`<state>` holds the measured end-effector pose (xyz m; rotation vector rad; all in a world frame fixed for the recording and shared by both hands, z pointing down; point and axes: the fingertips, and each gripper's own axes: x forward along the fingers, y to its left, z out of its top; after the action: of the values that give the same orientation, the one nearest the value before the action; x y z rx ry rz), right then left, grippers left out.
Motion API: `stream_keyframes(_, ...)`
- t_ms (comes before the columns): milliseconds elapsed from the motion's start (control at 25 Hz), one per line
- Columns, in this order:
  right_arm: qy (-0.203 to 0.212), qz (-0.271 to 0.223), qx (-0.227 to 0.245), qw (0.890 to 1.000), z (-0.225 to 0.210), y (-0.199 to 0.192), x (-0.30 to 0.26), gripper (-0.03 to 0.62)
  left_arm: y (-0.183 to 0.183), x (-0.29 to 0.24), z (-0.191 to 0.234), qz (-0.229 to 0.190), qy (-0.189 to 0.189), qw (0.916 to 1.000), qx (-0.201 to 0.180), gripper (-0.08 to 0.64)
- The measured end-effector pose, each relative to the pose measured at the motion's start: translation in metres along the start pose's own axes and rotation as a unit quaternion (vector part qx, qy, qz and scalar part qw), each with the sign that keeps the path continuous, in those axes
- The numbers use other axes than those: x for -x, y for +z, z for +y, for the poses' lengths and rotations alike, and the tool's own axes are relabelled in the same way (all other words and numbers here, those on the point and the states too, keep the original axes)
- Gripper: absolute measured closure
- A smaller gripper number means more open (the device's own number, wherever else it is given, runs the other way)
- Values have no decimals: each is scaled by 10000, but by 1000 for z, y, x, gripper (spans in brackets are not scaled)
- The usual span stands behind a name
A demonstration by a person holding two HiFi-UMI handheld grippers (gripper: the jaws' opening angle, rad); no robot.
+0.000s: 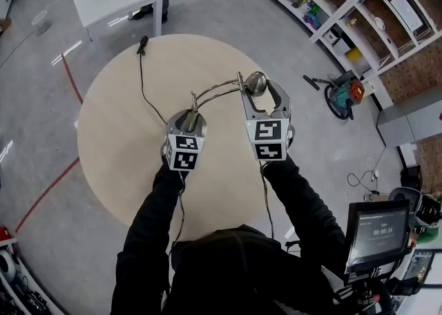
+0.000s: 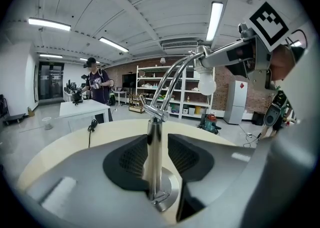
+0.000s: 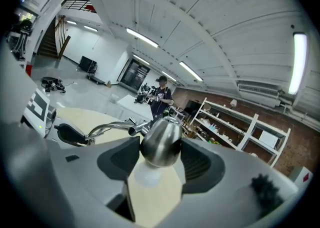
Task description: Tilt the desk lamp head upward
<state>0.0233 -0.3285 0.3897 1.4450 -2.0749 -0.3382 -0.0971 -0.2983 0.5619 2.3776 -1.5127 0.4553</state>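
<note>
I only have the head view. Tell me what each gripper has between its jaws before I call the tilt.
Observer: The right gripper has the rounded chrome lamp head between its jaws, with both pads against its sides.
Operator: Now the left one.
Observer: The left gripper straddles the upright chrome lamp post. Its jaws are apart and a gap shows on one side of the post, so it isn't clamped.
Operator: Report the bulb.
Observer: A white round bulb sits in the head, pointing down toward the round pale wooden table.
</note>
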Motion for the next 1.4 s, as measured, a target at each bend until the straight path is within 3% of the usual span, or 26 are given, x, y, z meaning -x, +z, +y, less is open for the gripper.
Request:
stream_keyframes(400,-172,-277,1055,9939,6,37,7,322,4,1,-2,0,-58,10000,-18,425)
stream_keyframes(760,-225,-480,1641,9850,17,57,11,324,2,1,-5,15,-90,10000,-26,425)
stream_keyframes(1400,-225,-945,2890,9524,52,97,14,325,-1,1,-3,-17,-201,9998,-79,423)
